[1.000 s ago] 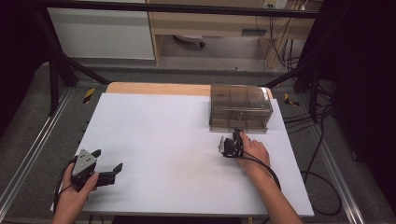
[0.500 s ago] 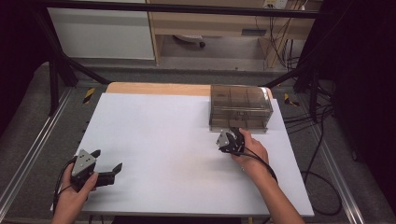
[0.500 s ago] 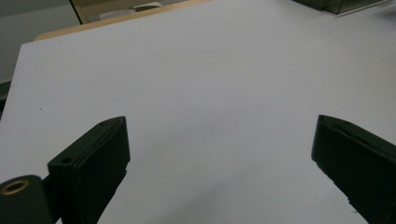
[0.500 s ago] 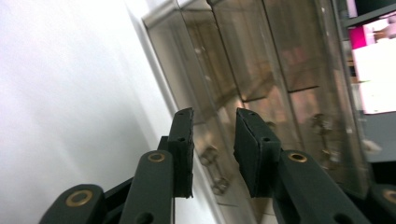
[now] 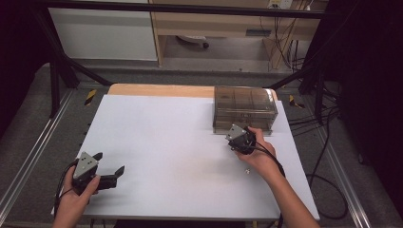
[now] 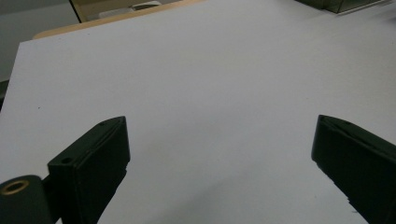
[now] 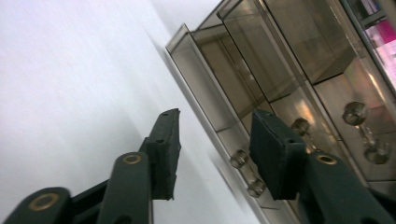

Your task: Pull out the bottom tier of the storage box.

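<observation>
A smoky clear plastic box [image 5: 244,107] with several compartments stands at the table's far right. In the right gripper view the box [image 7: 280,56] runs slantwise, with small metal knobs [image 7: 354,113] visible through its walls. My right gripper [image 5: 236,134] is held tilted just in front of the box, close to its near wall. Its jaws are partly apart with nothing between them, so the right gripper [image 7: 215,119] is open. My left gripper [image 5: 109,162] rests low at the near left of the white table top [image 5: 166,137]. The left gripper [image 6: 219,123] is wide open over bare table.
A wooden strip [image 5: 157,90] edges the table's far side. Black frame posts [image 5: 54,71] and metal rails flank the table, and cables [image 5: 328,142] hang at the right. A tiny pale speck [image 5: 246,172] lies by the right wrist.
The right gripper has moved a little toward the box and rolled to a tilted pose. The left gripper has stayed put.
</observation>
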`<state>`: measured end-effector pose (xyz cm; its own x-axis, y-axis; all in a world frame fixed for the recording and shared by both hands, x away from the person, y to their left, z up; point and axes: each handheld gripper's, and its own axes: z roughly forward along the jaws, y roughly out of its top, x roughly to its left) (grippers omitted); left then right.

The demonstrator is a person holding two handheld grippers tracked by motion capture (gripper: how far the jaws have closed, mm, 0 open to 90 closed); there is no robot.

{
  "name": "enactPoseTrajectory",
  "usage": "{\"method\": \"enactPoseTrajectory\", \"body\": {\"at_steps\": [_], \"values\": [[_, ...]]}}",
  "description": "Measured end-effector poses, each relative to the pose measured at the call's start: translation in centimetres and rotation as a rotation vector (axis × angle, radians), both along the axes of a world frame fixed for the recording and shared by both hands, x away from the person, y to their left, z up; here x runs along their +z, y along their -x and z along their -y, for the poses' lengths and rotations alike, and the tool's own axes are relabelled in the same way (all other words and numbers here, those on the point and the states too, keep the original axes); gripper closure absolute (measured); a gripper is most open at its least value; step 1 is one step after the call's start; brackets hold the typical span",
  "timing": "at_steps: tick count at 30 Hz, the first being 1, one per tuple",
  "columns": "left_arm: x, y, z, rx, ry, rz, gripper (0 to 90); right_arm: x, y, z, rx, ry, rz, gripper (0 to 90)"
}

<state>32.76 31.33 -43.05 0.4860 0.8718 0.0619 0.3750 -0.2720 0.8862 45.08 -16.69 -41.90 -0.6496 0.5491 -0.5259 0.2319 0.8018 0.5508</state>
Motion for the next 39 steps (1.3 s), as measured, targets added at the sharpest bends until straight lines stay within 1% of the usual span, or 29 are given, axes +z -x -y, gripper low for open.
{"method": "enactPoseTrajectory", "body": {"at_steps": [1, 2, 5, 9, 14, 17, 18, 20, 25, 27, 29, 31, 33, 34, 35, 39], "values": [[0.0, 0.0, 0.0, 0.000, 0.000, 0.000, 4.4, 0.1, -0.1, 0.0, 0.008, -0.002, -0.007, 51.0], [0.0, 0.0, 0.0, 0.000, 0.000, 0.000, 4.4, 0.2, -0.1, 0.0, 0.010, -0.015, -0.021, 50.0], [0.0, 0.0, 0.0, 0.000, 0.000, 0.000, 4.4, 0.5, -0.2, 0.0, 0.017, -0.022, -0.037, 48.8], [0.0, 0.0, 0.0, -0.003, 0.005, 0.003, 4.4, 0.9, -0.5, -0.1, 0.029, -0.024, -0.042, 55.8], [0.0, 0.0, 0.0, -0.002, 0.004, 0.001, 4.4, 1.1, -0.9, -0.2, 0.043, -0.016, -0.052, 60.1], [0.1, 0.0, 0.0, -0.002, 0.003, 0.003, 4.4, 1.0, -1.6, -0.3, 0.051, -0.001, -0.062, 60.7], [0.1, 0.0, 0.0, -0.002, 0.003, 0.003, 4.4, 1.0, -1.8, -0.4, 0.051, -0.003, -0.071, 60.7], [0.0, 0.0, 0.0, -0.003, 0.002, 0.002, 4.4, 1.0, -2.0, -0.4, 0.052, 0.004, -0.072, 60.7], [0.0, 0.0, 0.0, -0.005, 0.001, 0.000, 4.4, 0.9, -3.1, -0.8, 0.068, -0.002, -0.097, 60.8], [0.0, 0.0, 0.0, -0.005, -0.001, -0.001, 4.4, 0.8, -3.7, -1.0, 0.069, -0.009, -0.110, 60.8], [0.0, 0.0, 0.0, -0.007, -0.002, -0.001, 4.4, 0.5, -4.3, -1.2, 0.082, -0.008, -0.127, 60.9], [0.0, 0.0, 0.0, -0.007, -0.003, -0.003, 4.4, 0.2, -4.7, -1.4, 0.081, -0.025, -0.145, 61.3], [0.0, 0.0, 0.0, -0.006, -0.004, -0.004, 4.5, 0.0, -5.2, -1.4, 0.084, -0.032, -0.167, 61.6], [0.0, 0.0, 0.0, -0.006, -0.004, -0.005, 4.5, -0.2, -5.5, -1.5, 0.085, -0.031, -0.171, 61.2], [0.0, 0.0, 0.0, -0.006, -0.004, -0.006, 4.5, -0.5, -5.8, -1.5, 0.085, -0.040, -0.183, 60.6], [-0.1, -0.1, 0.0, -0.007, -0.006, -0.008, 4.5, -0.8, -6.2, -1.5, 0.088, -0.048, -0.198, 60.6]]}}
